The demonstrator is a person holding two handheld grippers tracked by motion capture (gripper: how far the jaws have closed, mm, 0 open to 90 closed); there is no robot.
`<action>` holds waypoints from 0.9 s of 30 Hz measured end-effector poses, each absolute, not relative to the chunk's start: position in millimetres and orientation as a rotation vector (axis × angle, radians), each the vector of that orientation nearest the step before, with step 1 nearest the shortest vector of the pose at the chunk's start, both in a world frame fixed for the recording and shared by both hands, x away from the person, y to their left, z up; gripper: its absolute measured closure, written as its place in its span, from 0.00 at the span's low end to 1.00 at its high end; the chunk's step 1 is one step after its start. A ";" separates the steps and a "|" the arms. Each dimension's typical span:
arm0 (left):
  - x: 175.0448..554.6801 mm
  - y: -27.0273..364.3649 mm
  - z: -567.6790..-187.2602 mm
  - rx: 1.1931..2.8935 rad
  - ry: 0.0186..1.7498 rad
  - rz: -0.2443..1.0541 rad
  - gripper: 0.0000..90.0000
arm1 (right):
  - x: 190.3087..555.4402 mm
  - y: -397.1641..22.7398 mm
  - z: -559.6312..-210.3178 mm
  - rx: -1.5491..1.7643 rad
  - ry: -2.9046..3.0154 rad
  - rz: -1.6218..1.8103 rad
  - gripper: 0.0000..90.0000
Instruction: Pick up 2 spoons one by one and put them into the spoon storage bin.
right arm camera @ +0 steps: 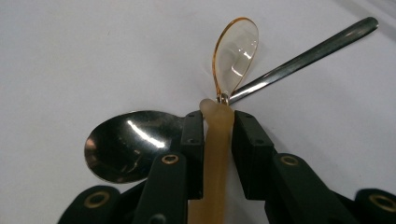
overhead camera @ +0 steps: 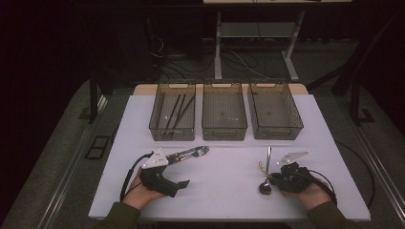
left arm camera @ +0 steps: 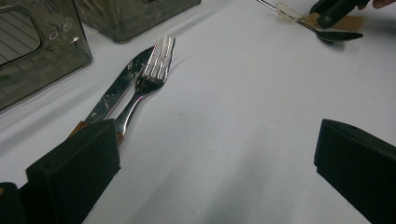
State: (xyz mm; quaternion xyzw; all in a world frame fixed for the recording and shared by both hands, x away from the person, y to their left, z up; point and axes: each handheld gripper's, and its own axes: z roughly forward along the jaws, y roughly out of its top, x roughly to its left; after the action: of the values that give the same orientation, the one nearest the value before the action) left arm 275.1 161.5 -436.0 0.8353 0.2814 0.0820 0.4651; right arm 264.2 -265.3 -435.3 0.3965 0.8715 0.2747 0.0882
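My right gripper [right arm camera: 218,119] is shut on the amber handle of a clear plastic spoon [right arm camera: 236,51], whose bowl points away from the jaws. That spoon lies across a metal spoon [right arm camera: 119,147] on the white table. In the high view the right gripper [overhead camera: 269,181] sits at the front right, beside the metal spoon [overhead camera: 265,187] and the plastic spoon [overhead camera: 262,167]. My left gripper [left arm camera: 215,140] stands open, with bare table between its jaws. A knife [left arm camera: 121,84] and a fork [left arm camera: 156,65] lie side by side just beyond its left jaw. In the high view the left gripper [overhead camera: 174,171] is at the front left.
Three dark see-through bins stand in a row at the table's far side: left [overhead camera: 153,125], middle [overhead camera: 224,132], right [overhead camera: 277,134]. The left bin holds dark chopsticks [overhead camera: 179,112]. The table [overhead camera: 224,167] lies white between the two grippers. Desk legs and cables are beyond the table.
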 end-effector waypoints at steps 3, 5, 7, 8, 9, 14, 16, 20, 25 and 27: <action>274.9 161.6 -435.7 2.052 0.689 0.201 0.00 | 265.1 -267.3 -433.7 1.185 2.579 0.838 0.84; 274.9 161.5 -435.7 2.050 0.689 0.200 0.00 | 265.5 -269.3 -432.1 1.191 2.570 0.856 0.84; 274.7 161.6 -435.6 2.051 0.686 0.199 0.00 | 266.4 -271.8 -430.1 1.193 2.559 0.867 0.85; 274.6 161.6 -435.6 2.049 0.686 0.198 0.00 | 267.6 -273.3 -429.3 1.189 2.553 0.874 0.85; 274.5 161.6 -435.5 2.048 0.686 0.198 0.00 | 268.4 -274.7 -428.4 1.192 2.545 0.881 0.85; 274.5 161.6 -435.6 2.048 0.685 0.195 0.00 | 272.2 -282.7 -426.0 1.210 2.522 0.924 0.85; 274.3 161.7 -435.4 2.047 0.682 0.196 0.00 | 272.5 -285.0 -424.1 1.218 2.515 0.939 0.85; 273.6 162.2 -435.2 2.036 0.679 0.190 0.00 | 274.1 -287.0 -418.7 1.226 2.491 0.978 0.85; 271.5 163.4 -436.2 2.018 0.678 0.182 0.00 | 279.9 -287.8 -410.8 1.203 2.470 1.020 0.85; 270.8 164.4 -436.1 2.015 0.676 0.178 0.00 | 282.2 -287.1 -407.1 1.194 2.460 1.036 0.85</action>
State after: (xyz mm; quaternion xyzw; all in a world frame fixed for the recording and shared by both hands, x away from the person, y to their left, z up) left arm 270.8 164.4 -436.1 0.8271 0.2775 0.0729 0.4833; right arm 282.2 -287.1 -407.1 0.4061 0.8362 0.3521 0.1087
